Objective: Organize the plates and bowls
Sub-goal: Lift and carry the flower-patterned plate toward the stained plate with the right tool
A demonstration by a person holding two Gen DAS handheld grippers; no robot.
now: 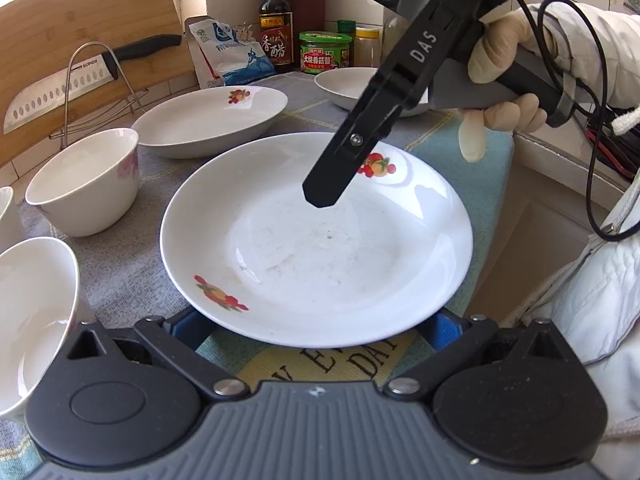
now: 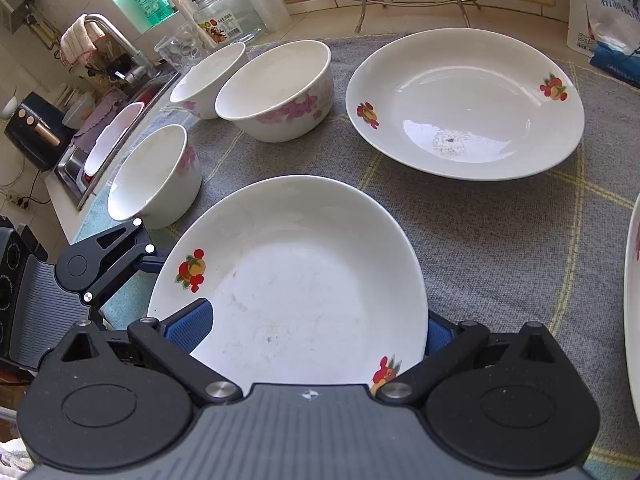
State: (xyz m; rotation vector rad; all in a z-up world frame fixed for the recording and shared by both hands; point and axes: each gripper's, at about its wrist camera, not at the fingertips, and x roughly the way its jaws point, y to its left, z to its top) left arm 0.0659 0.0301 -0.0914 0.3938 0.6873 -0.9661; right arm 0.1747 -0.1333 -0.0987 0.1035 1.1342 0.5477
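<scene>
Spanning the near rim of the front plate (image 1: pixel 316 240), the left claw (image 1: pixel 316 328) stands open, blue pads at either side. Right claw (image 2: pixel 308 332), likewise spread, straddles the same plate's opposite rim. Second plate (image 2: pixel 464 104) and three bowls (image 2: pixel 276 88) rest beyond on the cloth-covered surface (image 2: pixel 500 240).

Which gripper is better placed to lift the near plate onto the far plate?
Probably the right gripper: it hangs over the near plate facing the far plate. The left gripper sits low at the near rim.
</scene>
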